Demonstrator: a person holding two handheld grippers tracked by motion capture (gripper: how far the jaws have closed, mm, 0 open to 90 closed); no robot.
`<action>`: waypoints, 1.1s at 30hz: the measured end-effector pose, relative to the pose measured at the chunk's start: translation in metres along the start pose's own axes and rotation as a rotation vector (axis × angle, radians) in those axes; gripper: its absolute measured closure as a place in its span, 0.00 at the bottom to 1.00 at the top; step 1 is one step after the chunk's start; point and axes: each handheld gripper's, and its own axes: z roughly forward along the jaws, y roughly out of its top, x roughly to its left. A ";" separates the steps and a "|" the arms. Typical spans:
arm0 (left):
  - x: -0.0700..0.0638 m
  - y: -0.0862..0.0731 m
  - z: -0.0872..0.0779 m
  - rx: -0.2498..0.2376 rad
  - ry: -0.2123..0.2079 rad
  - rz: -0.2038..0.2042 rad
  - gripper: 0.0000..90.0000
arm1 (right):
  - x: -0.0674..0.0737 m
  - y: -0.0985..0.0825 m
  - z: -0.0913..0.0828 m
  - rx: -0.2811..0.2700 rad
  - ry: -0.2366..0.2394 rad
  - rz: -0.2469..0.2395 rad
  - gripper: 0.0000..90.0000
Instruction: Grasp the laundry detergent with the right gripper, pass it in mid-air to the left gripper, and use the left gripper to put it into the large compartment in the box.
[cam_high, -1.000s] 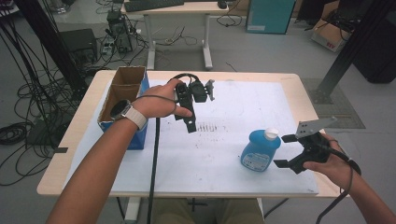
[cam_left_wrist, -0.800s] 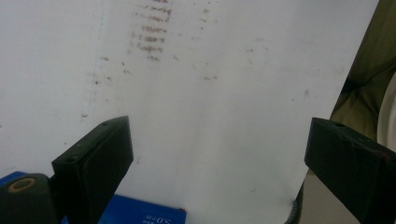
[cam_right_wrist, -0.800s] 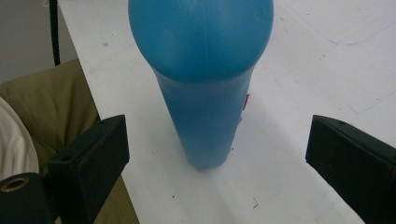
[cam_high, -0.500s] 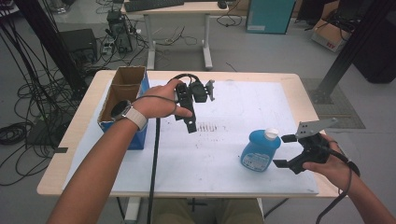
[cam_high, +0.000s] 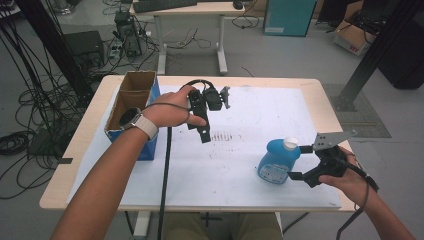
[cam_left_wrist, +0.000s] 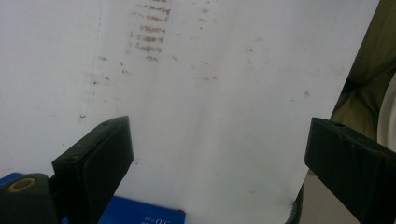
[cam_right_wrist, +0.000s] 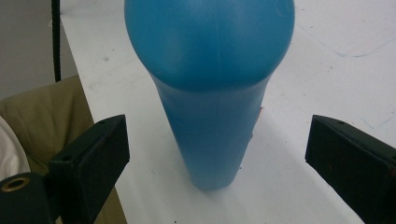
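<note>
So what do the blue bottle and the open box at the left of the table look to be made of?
The blue bottle looks like moulded plastic with a soft sheen: a seam line runs down its side in the right gripper view. Its cap is white, probably plastic too. The box looks like cardboard: brown, matte inner walls, with a blue printed outside.

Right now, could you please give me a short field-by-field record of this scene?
Setting: table covered by a white sheet
Work item: blue bottle, white cap, standing upright near the front right
Right gripper: open, jaws either side of the bottle, not touching
Left gripper: open, held above the sheet, holding nothing
Other: open cardboard box at the table's left edge
</note>
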 end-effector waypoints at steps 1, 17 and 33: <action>0.000 0.000 0.001 -0.010 -0.003 -0.012 0.09 | 0.000 0.000 0.001 -0.004 -0.002 0.002 0.07; 0.000 -0.001 0.002 -0.003 -0.004 -0.010 0.09 | 0.004 -0.008 0.016 -0.070 -0.013 0.016 0.07; 0.001 -0.003 0.002 -0.007 0.001 -0.017 0.09 | 0.004 -0.013 0.026 -0.113 -0.025 0.027 0.10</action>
